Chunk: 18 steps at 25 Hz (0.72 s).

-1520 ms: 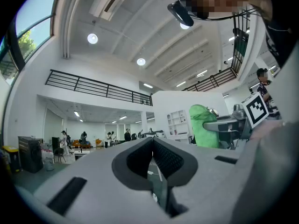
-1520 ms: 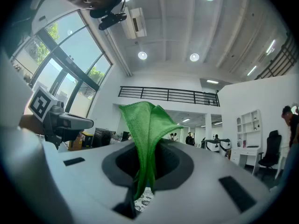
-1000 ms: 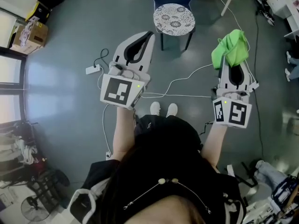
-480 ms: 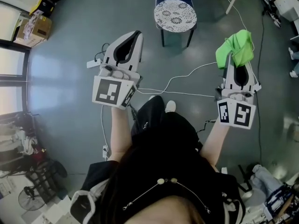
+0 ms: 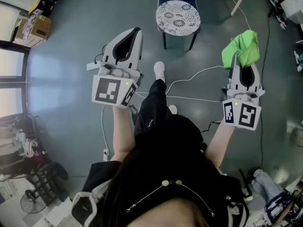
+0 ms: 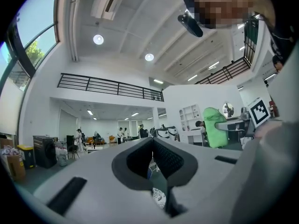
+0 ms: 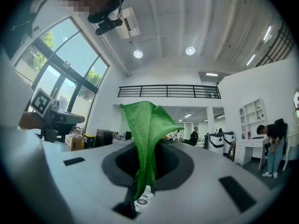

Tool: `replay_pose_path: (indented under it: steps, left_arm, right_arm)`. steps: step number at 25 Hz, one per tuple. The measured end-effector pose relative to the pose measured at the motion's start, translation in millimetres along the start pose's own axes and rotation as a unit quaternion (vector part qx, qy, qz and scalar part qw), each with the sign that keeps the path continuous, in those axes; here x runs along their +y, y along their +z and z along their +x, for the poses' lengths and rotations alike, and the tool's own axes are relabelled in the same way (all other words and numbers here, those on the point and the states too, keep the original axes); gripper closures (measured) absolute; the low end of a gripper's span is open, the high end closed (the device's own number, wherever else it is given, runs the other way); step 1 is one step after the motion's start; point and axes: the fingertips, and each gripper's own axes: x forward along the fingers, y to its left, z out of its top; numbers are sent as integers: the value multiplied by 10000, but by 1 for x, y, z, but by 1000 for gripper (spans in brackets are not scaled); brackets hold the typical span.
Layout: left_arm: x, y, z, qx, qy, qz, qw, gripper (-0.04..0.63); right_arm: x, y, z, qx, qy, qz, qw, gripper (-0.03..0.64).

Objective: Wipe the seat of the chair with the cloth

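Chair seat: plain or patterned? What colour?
Patterned: the chair seat is white with a dark floral, lace-like print. The head view shows it best.

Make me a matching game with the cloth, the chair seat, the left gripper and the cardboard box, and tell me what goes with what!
Things:
1. cloth
2. chair seat
3. left gripper
4. cardboard box

Match each with:
A. shut, with nothing in it
B. green, pinched in the right gripper
C. on the floor near the window
D. round, white with a dark pattern

Right pairs: 1-B, 2-D, 3-A, 4-C.
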Motion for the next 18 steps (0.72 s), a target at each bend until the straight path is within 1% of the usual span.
replay_pose_path:
  steps: [4, 7, 10, 14, 18]
  left_arm:
    - [34, -19, 46, -17, -9, -121, 9999, 589]
    - [69, -37, 94, -54, -57, -172, 9998, 589]
    - [111, -53, 151, -82, -191, -127, 9997, 589]
    - [177, -70, 228, -64, -295, -276, 9992, 589]
    - [231, -86, 302, -37, -340, -249, 9991, 589]
  right_arm:
    - [-15, -13, 45, 90, -132, -148, 9998, 565]
    - [-26, -27, 97, 190, -236, -237, 9993, 565]
    - [-32, -42, 168, 322, -282, -335, 9985, 565]
    - [-27, -58, 271, 499, -176, -492, 9974, 565]
    - [-27, -76, 363, 619, -94, -512, 9967, 565]
